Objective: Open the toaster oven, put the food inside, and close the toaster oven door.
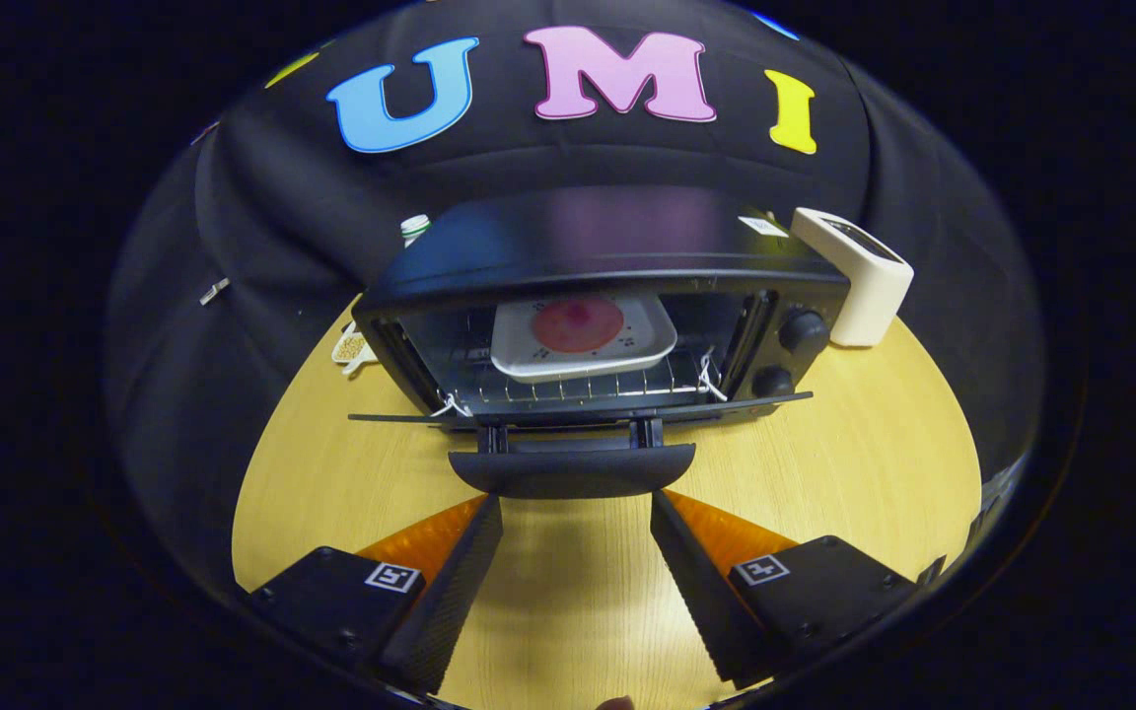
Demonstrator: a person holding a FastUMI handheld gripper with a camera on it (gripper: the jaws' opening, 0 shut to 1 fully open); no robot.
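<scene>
judging from the tray of food (583,338) already on the rack inside the toaster oven (607,296), closing is the step in hand — the gripper (576,513), fingers spread wide and empty, must get under the lowered door's handle (573,468) and lift.

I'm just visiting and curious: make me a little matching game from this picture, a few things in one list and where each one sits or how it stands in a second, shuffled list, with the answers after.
Things:
1. tray of food
2. toaster oven door
3. white box
4. gripper

Places or states:
A. folded down flat, its handle just ahead of the fingers
B. standing on the wooden table beside the oven's knobs
C. open, holding nothing
D. resting on the wire rack inside the oven

Pairs: 1-D, 2-A, 3-B, 4-C
</scene>
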